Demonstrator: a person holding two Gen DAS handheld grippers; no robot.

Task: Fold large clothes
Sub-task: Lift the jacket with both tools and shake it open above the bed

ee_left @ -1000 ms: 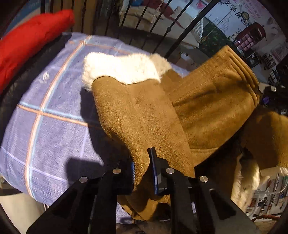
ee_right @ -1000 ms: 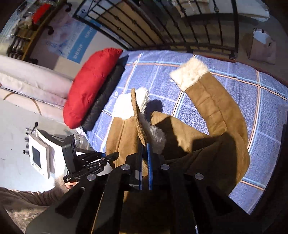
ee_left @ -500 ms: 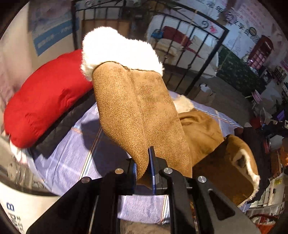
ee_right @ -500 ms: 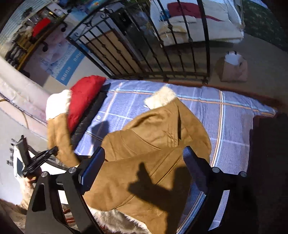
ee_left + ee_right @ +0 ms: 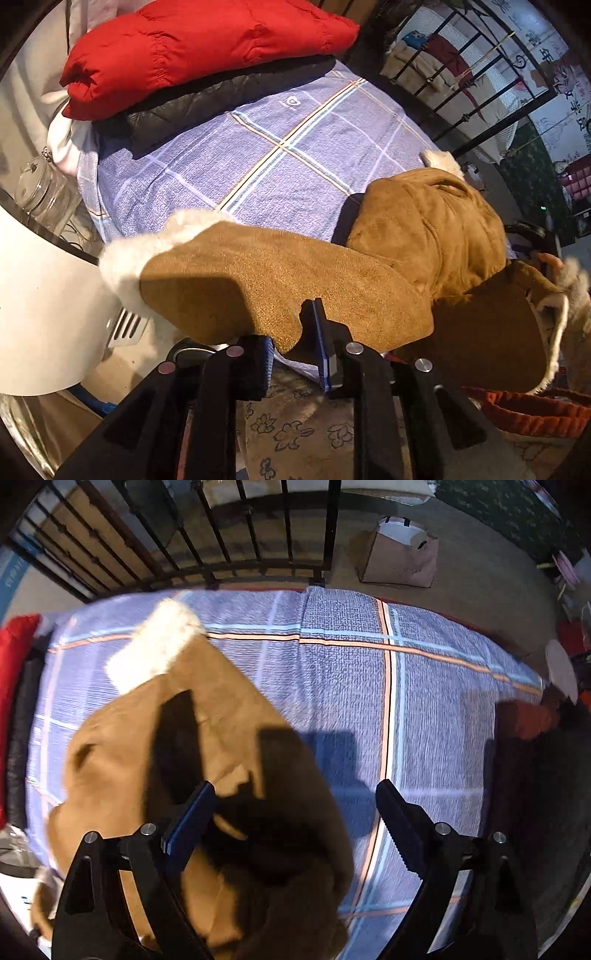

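- Bedspread [image 5: 229, 173]: checked blue cloth over the bed, iron railing [image 5: 229, 535] behind it, sunlit. White appliance [image 5: 40, 302] and glass jar [image 5: 40, 188] at the far left, off the bed.
- Red cushion [image 5: 192, 48]: lies on a black one [image 5: 207, 99] at the bed's left end; not involved.
- Sleeve [image 5: 266, 284]: brown suede with a white fleece cuff [image 5: 122, 273]. Half a second ago it stood upright in the air; now it lies swung over sideways, cuff pointing left past the bed's edge.
- Left gripper [image 5: 293, 345]: fingers partly parted, with the sleeve's lower edge sitting between them. A second ago they pinched it tight; I cannot tell whether they grip it now or have just let go.
- Coat [image 5: 177, 760]: body bunched on the left half of the bedspread, its other cuff [image 5: 155, 646] lying toward the railing, fleece lining [image 5: 554, 325] showing at the near right.
- Right gripper [image 5: 295, 819]: fingers spread wide, holding nothing, hovering above the coat. A second ago it clamped the coat's edge; that hold is released.
- Judgement: sleeve fold under way, coat not yet flat; early in the task.
- Paper bag [image 5: 399, 554]: on the floor beyond the railing.
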